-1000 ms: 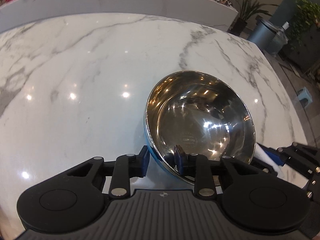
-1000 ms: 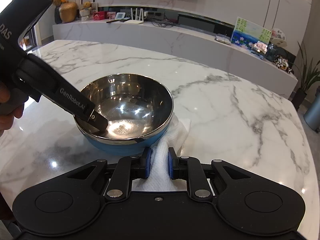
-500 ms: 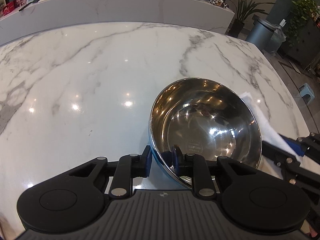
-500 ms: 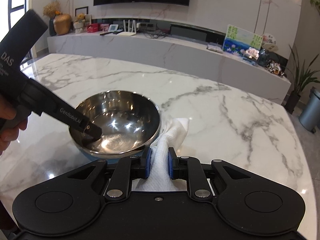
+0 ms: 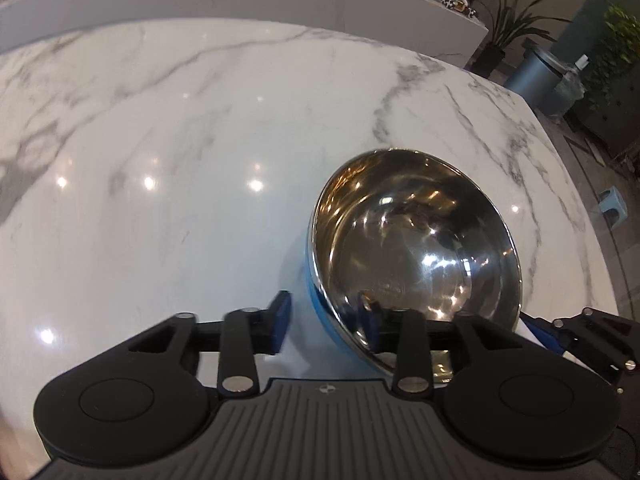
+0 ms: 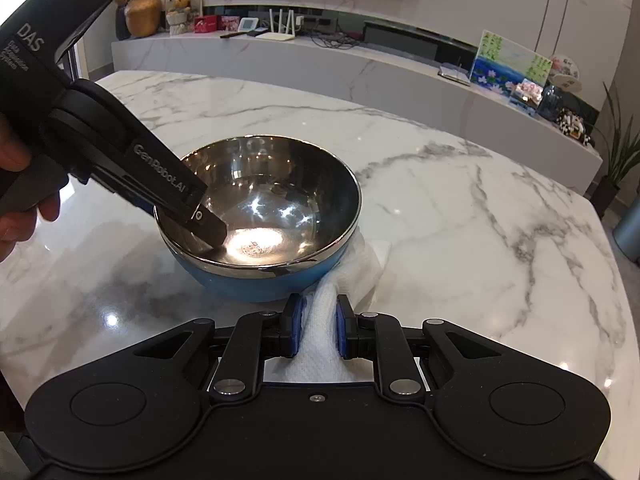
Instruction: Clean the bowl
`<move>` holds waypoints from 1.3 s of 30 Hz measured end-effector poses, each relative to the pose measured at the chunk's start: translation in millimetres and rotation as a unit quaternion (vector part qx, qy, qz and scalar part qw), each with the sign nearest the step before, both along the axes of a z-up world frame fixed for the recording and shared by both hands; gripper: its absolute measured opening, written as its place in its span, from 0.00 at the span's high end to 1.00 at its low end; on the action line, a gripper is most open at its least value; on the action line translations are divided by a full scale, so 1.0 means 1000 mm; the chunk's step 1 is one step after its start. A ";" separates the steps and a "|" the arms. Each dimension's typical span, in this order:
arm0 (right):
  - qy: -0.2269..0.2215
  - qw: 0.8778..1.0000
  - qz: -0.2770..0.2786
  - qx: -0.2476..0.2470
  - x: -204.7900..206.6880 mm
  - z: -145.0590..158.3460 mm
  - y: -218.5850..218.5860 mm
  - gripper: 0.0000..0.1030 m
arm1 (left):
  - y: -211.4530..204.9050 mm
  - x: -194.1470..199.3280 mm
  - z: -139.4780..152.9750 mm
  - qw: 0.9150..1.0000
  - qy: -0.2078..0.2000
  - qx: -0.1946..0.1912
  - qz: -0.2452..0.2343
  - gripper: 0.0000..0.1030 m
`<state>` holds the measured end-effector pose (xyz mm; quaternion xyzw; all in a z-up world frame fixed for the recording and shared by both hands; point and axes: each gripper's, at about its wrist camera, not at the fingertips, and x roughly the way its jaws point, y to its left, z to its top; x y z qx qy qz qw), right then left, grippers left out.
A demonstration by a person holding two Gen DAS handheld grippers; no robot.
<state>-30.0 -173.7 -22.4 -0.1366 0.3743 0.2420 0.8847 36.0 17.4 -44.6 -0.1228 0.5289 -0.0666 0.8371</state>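
Note:
A steel bowl (image 5: 416, 256) with a blue outside (image 6: 264, 280) sits upright on the white marble table (image 5: 180, 200). My left gripper (image 5: 325, 320) is open and straddles the near rim. One finger (image 6: 208, 228) is inside the bowl, and the other pad (image 5: 280, 320) stands outside it with a gap to the wall. My right gripper (image 6: 319, 328) is shut on a white cloth (image 6: 320, 344). The cloth runs forward and touches the bowl's lower right side. In the left wrist view the right gripper (image 5: 580, 336) shows past the bowl's right edge.
A person's hand (image 6: 24, 216) holds the left gripper's handle at the far left. The table's right edge (image 5: 600, 240) drops to the floor, where a grey bin (image 5: 548, 76) and a small blue stool (image 5: 612, 200) stand. A long marble sideboard (image 6: 360, 68) lies behind.
My left gripper's fingers have spread apart and let go of the bowl's rim. The bowl, tilted half a second ago, now sits level. My right gripper still holds the cloth, closer to the bowl.

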 end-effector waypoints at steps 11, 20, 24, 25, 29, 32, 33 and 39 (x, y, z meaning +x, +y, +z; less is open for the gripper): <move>-0.019 1.000 -0.011 0.007 0.000 0.008 -0.007 0.85 | -0.005 0.000 0.003 0.999 -0.018 0.021 -0.022 0.81; -0.052 0.998 -0.025 0.025 0.000 0.024 -0.021 0.85 | -0.007 0.003 0.004 0.998 -0.043 0.038 -0.025 0.86; -0.046 0.998 -0.022 0.023 0.000 0.022 -0.021 0.85 | -0.006 0.003 0.004 0.998 -0.043 0.036 -0.023 0.86; -0.044 0.999 -0.020 0.021 0.000 0.021 -0.020 0.85 | -0.006 0.003 0.004 0.998 -0.042 0.033 -0.020 0.86; -0.036 0.999 -0.013 0.014 0.000 0.016 -0.016 0.85 | -0.003 0.004 0.002 0.999 -0.029 0.018 -0.012 0.85; -0.026 1.000 -0.009 0.012 0.000 0.013 -0.014 0.85 | -0.001 0.004 0.002 1.000 -0.017 0.009 -0.008 0.79; -0.023 1.000 -0.007 0.011 0.000 0.011 -0.012 0.85 | -0.001 0.003 0.001 1.000 -0.012 0.005 -0.006 0.73; -0.011 1.000 0.003 -0.004 -0.001 0.002 -0.002 0.85 | 0.003 0.000 -0.002 1.000 0.008 -0.009 -0.002 0.64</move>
